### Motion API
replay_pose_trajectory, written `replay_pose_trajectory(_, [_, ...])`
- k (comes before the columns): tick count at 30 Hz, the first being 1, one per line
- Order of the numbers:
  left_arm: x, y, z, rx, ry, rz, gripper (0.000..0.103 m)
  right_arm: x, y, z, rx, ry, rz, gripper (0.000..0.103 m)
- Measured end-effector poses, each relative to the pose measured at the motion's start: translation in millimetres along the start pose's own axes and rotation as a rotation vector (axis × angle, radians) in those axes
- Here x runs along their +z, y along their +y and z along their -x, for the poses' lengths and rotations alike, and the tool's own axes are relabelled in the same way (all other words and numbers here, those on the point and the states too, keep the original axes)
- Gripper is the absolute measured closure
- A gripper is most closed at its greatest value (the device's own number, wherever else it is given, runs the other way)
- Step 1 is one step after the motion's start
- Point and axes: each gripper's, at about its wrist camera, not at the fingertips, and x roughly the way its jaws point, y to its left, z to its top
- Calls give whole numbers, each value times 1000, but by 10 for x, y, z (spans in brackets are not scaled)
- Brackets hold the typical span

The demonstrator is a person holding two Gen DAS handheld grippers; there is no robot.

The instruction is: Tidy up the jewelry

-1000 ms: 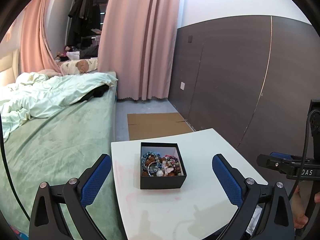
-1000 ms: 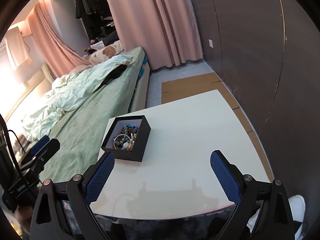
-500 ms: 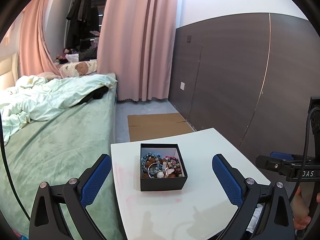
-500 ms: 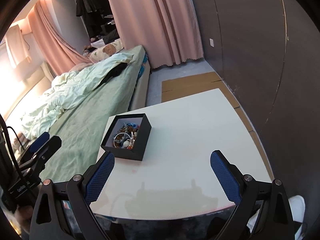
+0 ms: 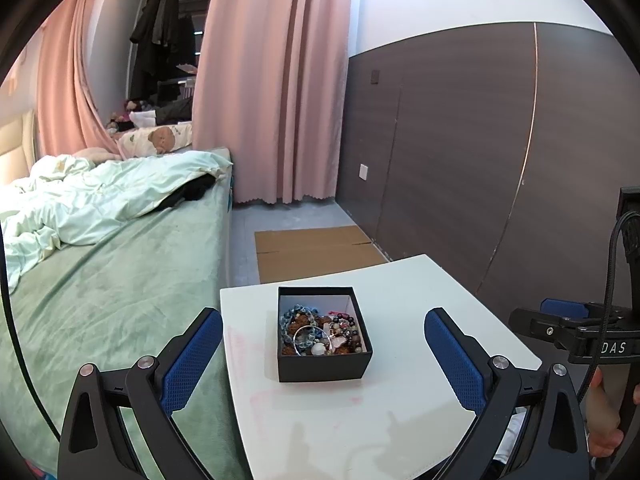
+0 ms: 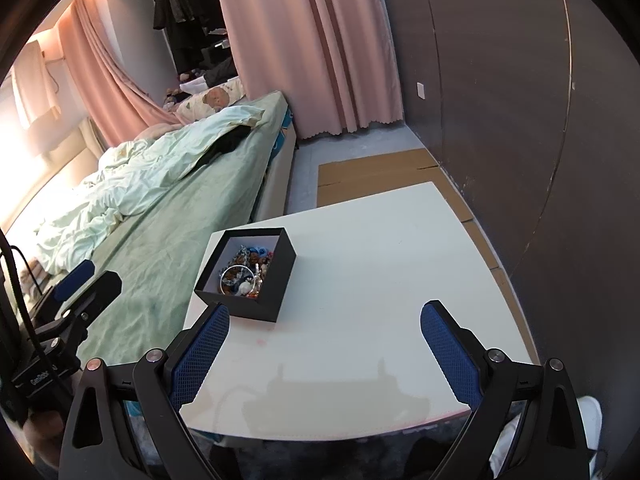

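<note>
A home bedroom is seen: a bed point(image 5: 120, 280) covered in green, a rumpled pale duvet point(image 5: 100, 200) and a bear-print pillow point(image 5: 160, 140) are set before long pink curtains point(image 5: 276, 80). Dark clothes point(image 5: 160, 36) are hung by the window, and a small white desk point(image 6: 380, 280) is placed beside the bed.

Jewelry point(image 5: 320, 334) in box point(image 5: 324, 368); box on table point(image 5: 400, 400) left part; bed point(image 5: 120, 300) left of table.

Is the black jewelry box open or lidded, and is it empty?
Open, not empty. The black box on the white table has no lid on it, and beaded bracelets lie piled inside.
</note>
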Motion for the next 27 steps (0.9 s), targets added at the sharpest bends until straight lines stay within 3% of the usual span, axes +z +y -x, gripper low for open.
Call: replay_pose_trajectory(27, [-16, -17, 27, 8, -26, -18, 2, 53, 1, -5, -18, -2, 19, 6])
